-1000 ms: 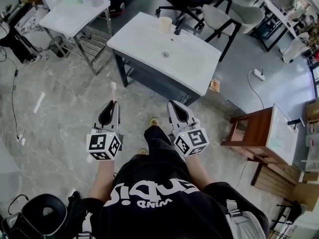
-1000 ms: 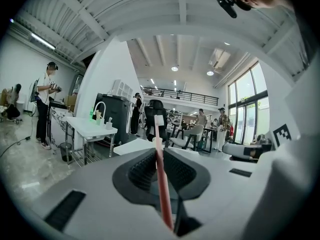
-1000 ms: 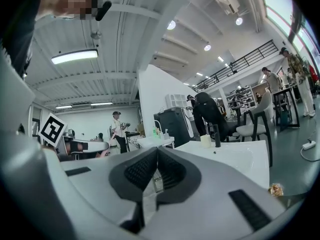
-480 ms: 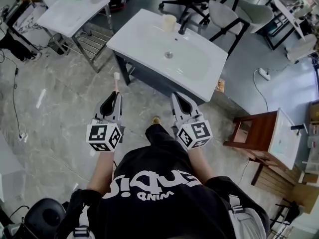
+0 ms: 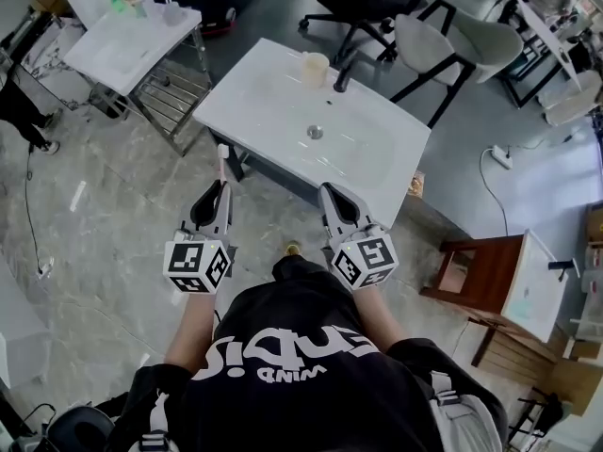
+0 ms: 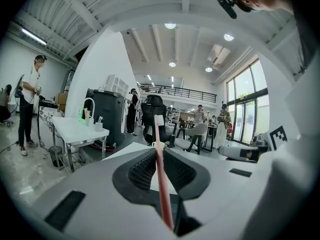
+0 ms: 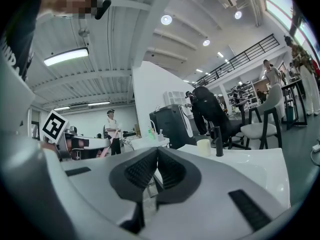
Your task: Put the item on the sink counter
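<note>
A pink toothbrush (image 5: 223,162) with a white head sticks out ahead of my left gripper (image 5: 222,186), whose jaws are shut on its handle. In the left gripper view the toothbrush (image 6: 161,179) runs up between the ribbed pads. My right gripper (image 5: 326,192) is level beside it, jaws shut with nothing in them; its closed tips (image 7: 156,150) point at the counter. Both hang just short of the near edge of the white sink counter (image 5: 254,92). A cream cup (image 5: 315,68) and a black faucet (image 5: 341,75) stand at the counter's far side behind the basin.
A white side table (image 5: 122,45) with bottles and a wire rack (image 5: 170,97) stand left of the sink. Office chairs (image 5: 443,36) are behind it. A wooden stool (image 5: 476,252) with a white top is at the right. A power strip (image 5: 499,156) lies on the floor.
Both grippers have moved forward toward the sink counter, which now lies closer below them. The toothbrush stays gripped in the left gripper.
</note>
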A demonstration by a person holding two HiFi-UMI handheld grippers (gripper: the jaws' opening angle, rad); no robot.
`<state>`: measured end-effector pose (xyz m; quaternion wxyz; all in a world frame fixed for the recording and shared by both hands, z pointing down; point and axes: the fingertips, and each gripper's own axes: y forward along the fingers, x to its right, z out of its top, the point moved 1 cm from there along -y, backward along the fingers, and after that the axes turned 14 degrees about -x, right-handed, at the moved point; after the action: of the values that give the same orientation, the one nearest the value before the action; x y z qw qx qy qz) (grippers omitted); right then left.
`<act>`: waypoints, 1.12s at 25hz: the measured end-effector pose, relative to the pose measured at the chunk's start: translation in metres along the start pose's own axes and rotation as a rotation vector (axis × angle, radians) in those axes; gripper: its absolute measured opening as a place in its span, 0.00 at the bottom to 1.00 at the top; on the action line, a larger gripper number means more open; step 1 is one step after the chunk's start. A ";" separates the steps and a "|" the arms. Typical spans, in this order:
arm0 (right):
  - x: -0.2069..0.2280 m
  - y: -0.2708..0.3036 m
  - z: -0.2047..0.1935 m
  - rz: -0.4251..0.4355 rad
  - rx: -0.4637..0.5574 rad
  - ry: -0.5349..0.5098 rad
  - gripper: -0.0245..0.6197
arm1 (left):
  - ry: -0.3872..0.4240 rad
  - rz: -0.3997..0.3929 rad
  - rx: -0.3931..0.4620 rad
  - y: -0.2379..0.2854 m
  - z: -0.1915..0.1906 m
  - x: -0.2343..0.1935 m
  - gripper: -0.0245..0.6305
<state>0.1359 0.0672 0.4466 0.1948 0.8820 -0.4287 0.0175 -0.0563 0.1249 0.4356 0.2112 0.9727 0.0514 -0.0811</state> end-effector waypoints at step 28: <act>0.067 0.122 0.037 0.101 -0.044 -0.005 0.07 | -0.011 0.074 0.018 0.101 0.056 -0.054 0.13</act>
<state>0.0800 -0.0642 0.4658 0.2119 0.8548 -0.4734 0.0158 -0.1032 0.0068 0.4357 0.2054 0.9754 0.0136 -0.0789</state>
